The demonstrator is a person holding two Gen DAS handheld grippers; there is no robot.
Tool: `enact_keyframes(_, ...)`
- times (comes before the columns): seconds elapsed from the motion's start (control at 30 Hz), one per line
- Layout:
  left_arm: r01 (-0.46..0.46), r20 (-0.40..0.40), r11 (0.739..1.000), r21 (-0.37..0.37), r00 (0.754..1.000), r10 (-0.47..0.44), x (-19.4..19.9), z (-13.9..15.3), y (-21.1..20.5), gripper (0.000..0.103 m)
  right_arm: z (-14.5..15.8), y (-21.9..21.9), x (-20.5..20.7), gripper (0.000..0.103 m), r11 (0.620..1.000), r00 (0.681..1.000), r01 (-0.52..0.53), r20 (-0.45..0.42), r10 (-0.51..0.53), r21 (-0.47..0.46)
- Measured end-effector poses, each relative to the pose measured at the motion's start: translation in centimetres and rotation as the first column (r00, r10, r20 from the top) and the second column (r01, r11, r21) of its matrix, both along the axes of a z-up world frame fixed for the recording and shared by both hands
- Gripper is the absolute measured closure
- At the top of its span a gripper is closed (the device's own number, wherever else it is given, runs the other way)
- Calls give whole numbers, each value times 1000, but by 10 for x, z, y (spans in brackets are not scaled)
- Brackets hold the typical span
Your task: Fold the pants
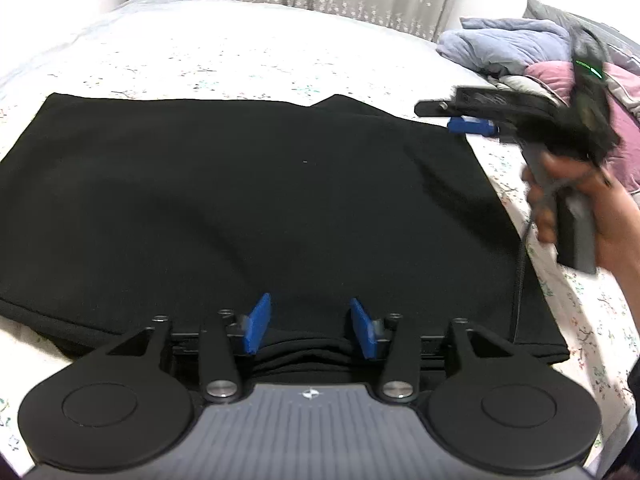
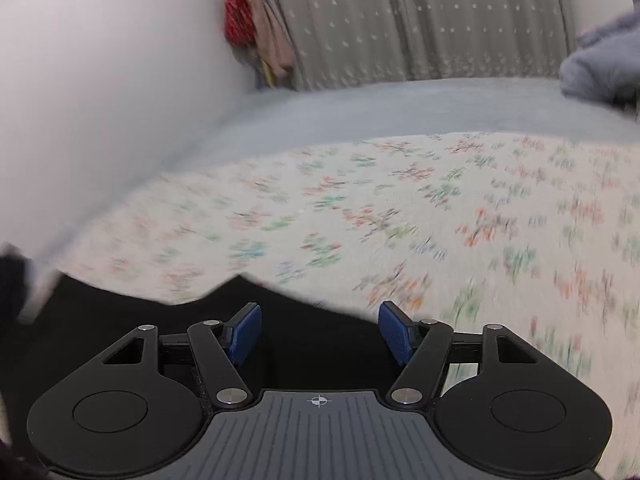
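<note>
The black pants (image 1: 240, 200) lie folded into a broad rectangle on the floral bed sheet (image 1: 240, 60). My left gripper (image 1: 311, 328) sits at their near edge. Its blue pads stand apart, with stacked fabric layers lying between them and no pad visibly pressing. A hand (image 1: 600, 220) holds my right gripper (image 1: 440, 117), which is blurred, over the far right corner of the pants. In the right wrist view that gripper (image 2: 320, 332) is open with nothing in it. It hovers over the far edge of the pants (image 2: 120, 312), with the sheet (image 2: 440, 220) beyond.
A heap of blue, pink and grey clothes and bedding (image 1: 520, 56) lies at the far right of the bed. A grey star-patterned curtain (image 2: 400, 20) hangs behind the bed, and a white wall (image 2: 100, 80) runs along the left. Bare sheet surrounds the pants.
</note>
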State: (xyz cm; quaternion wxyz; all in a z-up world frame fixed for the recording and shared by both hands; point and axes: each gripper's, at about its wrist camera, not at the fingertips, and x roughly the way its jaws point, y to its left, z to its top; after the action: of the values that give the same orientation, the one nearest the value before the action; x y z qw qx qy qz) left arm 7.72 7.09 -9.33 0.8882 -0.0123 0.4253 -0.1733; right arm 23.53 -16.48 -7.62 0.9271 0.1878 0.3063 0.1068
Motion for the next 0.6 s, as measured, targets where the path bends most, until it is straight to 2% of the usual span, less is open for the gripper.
enact_keyframes(0.07, 5, 8, 1000, 14, 1000, -5, -1, 0, -4, 50, -11, 1, -10, 38, 997, 997, -58, -55, 60, 45)
enact_keyframes(0.1, 8, 11, 1000, 19, 1000, -8, -2, -1, -5, 50, -20, 0, -11, 42, 999, 995, -43, -94, 44, 17)
enact_keyframes(0.13, 9, 14, 1000, 18, 1000, -9, -2, -1, -6, 50, -25, -6, -14, 45, 1000, 996, -22, -83, 23, 10)
enact_keyframes(0.2, 10, 16, 1000, 12, 1000, -10, -2, -2, -4, 50, -27, -23, -17, 50, 996, 994, 67, -92, -61, 64)
enact_keyframes(0.23, 13, 17, 1000, 9, 1000, -13, -2, -1, -4, 50, -24, -31, -21, 43, 989, 986, 132, -109, -125, 59)
enact_keyframes(0.27, 16, 18, 1000, 8, 1000, -16, -2, -1, -3, 50, -20, -33, -27, 42, 975, 966, 220, -134, -220, -12)
enact_keyframes(0.3, 18, 17, 1000, 5, 1000, -18, -2, -1, 0, 50, -17, -35, -34, 42, 968, 958, 246, -135, -251, -55)
enact_keyframes(0.33, 21, 17, 1000, 3, 1000, -21, -2, 0, 0, 50, -14, -37, -45, 42, 971, 961, 236, -140, -240, -42)
enact_keyframes(0.4, 27, 18, 1000, -2, 999, -27, -7, 1, 8, 50, -7, -40, -75, 41, 975, 970, 211, -135, -200, 74)
enact_keyframes(0.5, 14, 1, 999, -41, 1000, -14, -4, 4, 15, 50, 1, -38, -125, 33, 953, 975, 211, -121, -188, 217)
enact_keyframes(0.6, -9, 3, 996, -85, 1000, 9, -4, 10, 23, 50, -8, -24, -151, 32, 922, 967, 230, -182, -180, 310)
